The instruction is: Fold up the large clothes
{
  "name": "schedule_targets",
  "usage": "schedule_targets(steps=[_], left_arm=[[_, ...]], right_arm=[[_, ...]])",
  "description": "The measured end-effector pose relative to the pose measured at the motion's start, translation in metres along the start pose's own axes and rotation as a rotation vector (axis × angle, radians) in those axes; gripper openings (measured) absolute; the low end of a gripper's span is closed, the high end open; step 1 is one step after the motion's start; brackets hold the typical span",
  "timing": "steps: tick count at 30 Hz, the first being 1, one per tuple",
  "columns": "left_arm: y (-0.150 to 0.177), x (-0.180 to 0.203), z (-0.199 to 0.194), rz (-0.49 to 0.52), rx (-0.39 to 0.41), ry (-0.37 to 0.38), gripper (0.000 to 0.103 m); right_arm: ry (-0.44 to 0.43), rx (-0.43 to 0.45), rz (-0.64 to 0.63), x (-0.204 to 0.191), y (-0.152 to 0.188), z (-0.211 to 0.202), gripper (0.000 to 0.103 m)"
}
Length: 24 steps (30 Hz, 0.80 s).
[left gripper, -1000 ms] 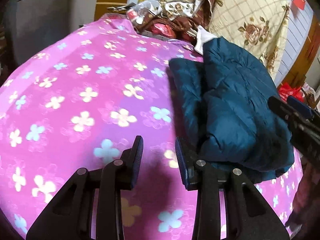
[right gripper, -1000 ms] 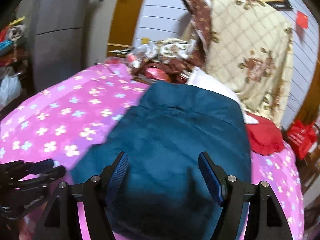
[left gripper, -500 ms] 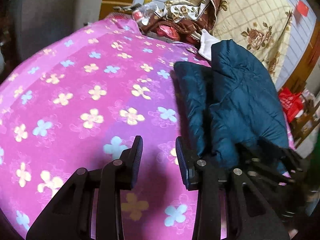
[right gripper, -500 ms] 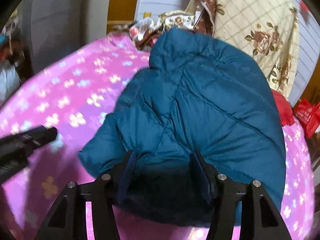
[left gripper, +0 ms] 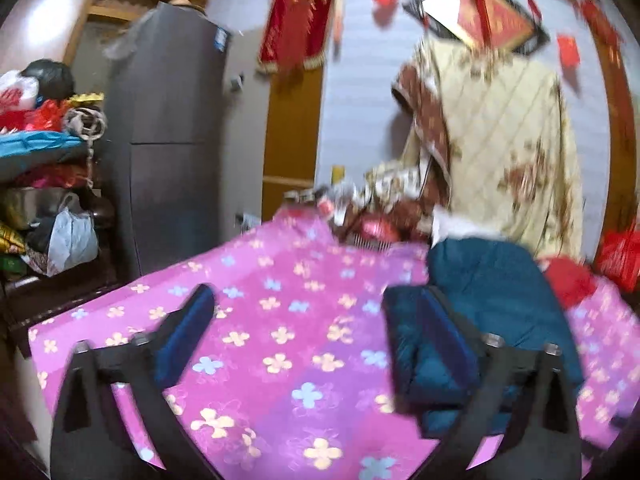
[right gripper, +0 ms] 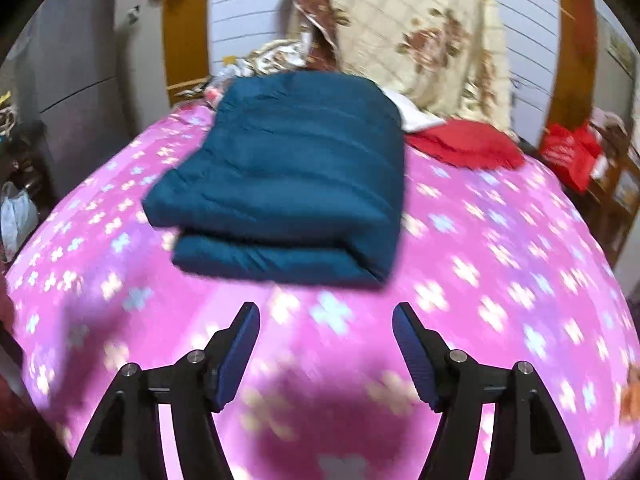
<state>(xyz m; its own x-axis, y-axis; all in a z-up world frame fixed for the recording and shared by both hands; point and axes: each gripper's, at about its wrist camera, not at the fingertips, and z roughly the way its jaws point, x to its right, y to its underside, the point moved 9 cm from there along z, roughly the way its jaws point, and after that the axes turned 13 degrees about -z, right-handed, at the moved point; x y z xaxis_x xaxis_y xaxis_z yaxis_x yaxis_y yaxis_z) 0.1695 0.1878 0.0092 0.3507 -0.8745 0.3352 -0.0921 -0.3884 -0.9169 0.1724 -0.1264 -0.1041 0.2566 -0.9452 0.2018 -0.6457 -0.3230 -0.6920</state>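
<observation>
A dark teal quilted jacket (right gripper: pixel 296 184) lies folded in layers on the pink flowered bedspread (right gripper: pixel 500 248). In the right wrist view my right gripper (right gripper: pixel 326 344) is open and empty, held back from the jacket's near folded edge. In the left wrist view my left gripper (left gripper: pixel 316 332) is open wide and empty above the bedspread (left gripper: pixel 280 320). The jacket (left gripper: pixel 492 308) lies to its right, partly behind the right finger. Both views are blurred by motion.
A cream floral quilt (right gripper: pixel 420 40) hangs at the far side. A red cloth (right gripper: pixel 464 144) lies beside the jacket. A grey fridge (left gripper: pixel 168 140) and cluttered shelves (left gripper: pixel 44 184) stand left of the bed. Red bags (right gripper: pixel 568 152) sit at the right.
My right gripper let go of the jacket's edge and pulled back; the jacket now lies folded over. My left gripper opened wider and tilted up, away from the bed.
</observation>
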Motion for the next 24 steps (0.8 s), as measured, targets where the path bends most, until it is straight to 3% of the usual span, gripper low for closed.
schedule_targets(steps=[5,7,13,19,24], left_arm=[[0.005,0.006,-0.068,0.002,0.022,0.021,0.103],[0.014,0.013,-0.086,0.022,-0.013,0.047,0.103],[0.051,0.035,-0.125,0.031,-0.225,0.098,0.103],[0.070,0.049,-0.158,0.075,-0.264,0.074,0.103],[0.087,0.054,-0.166,0.095,-0.351,0.080,0.103]], right_arm=[[-0.007,-0.016,0.076,0.023,0.038,-0.026,0.067],[-0.012,-0.003,0.093,0.028,0.047,-0.038,0.067],[0.005,0.022,0.094,0.025,0.065,-0.068,0.068],[0.043,0.051,0.085,0.021,0.080,-0.097,0.068],[0.085,0.084,0.066,0.019,0.081,-0.114,0.071]])
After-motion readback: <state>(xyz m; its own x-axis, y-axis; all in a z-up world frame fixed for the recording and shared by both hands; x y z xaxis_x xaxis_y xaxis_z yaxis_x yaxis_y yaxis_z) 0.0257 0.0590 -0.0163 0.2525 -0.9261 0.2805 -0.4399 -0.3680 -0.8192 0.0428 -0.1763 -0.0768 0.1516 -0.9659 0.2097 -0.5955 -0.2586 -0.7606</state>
